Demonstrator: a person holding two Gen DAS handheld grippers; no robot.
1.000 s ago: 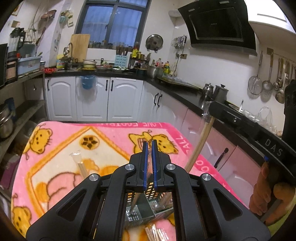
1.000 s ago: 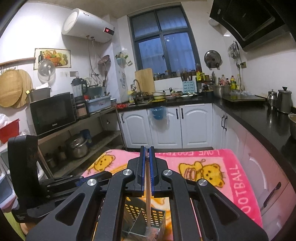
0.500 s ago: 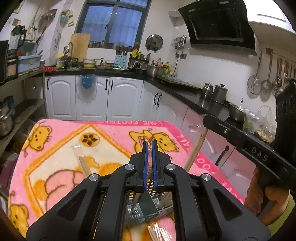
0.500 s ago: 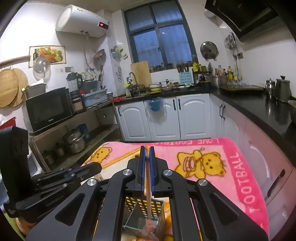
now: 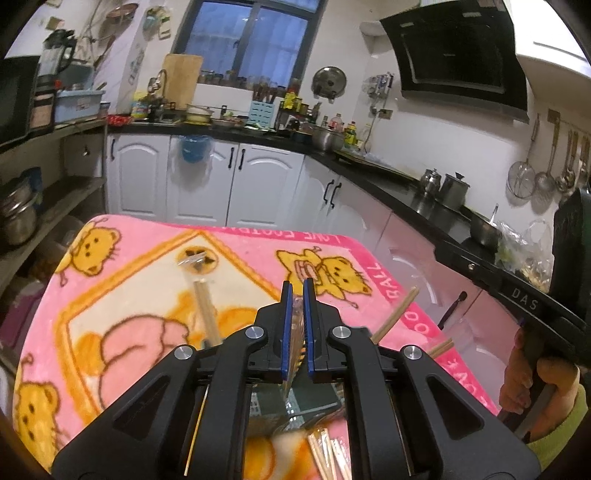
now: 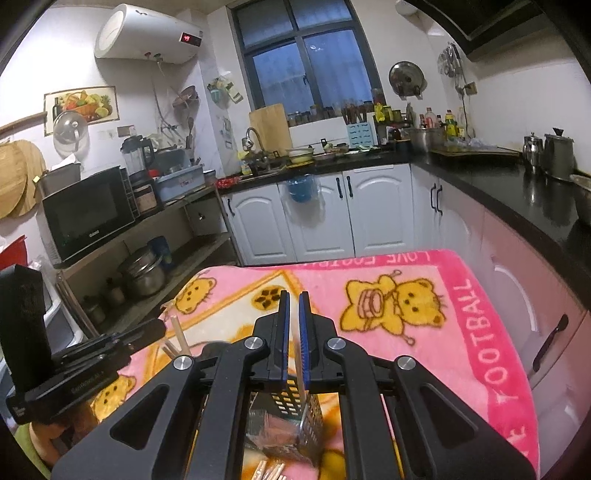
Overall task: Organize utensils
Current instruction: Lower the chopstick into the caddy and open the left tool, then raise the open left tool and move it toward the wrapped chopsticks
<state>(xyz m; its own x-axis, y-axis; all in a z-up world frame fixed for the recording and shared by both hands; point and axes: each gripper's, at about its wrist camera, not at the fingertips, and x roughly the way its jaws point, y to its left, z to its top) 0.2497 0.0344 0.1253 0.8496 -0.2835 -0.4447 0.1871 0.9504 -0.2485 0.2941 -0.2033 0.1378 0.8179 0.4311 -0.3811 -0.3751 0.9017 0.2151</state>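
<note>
Both tongs have lifted slightly. Right tongs (image 6: 293,325) loosely pinch a chopstick (image 6: 300,373), lowering it into the holder (image 6: 291,421) below; left tongs (image 5: 296,332) clamp its rim, steadying it.

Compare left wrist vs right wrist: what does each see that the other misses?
Left wrist only: range hood, hanging ladles and strainer, a wrapped chopstick pair lying on the blanket, the hand holding the right tool.

Right wrist only: water heater, microwave, and the perforated front of the metal holder with a chopstick between the right gripper fingers.

Both: pink bear blanket, window, white cabinets, chopstick tips at the bottom edge.
</note>
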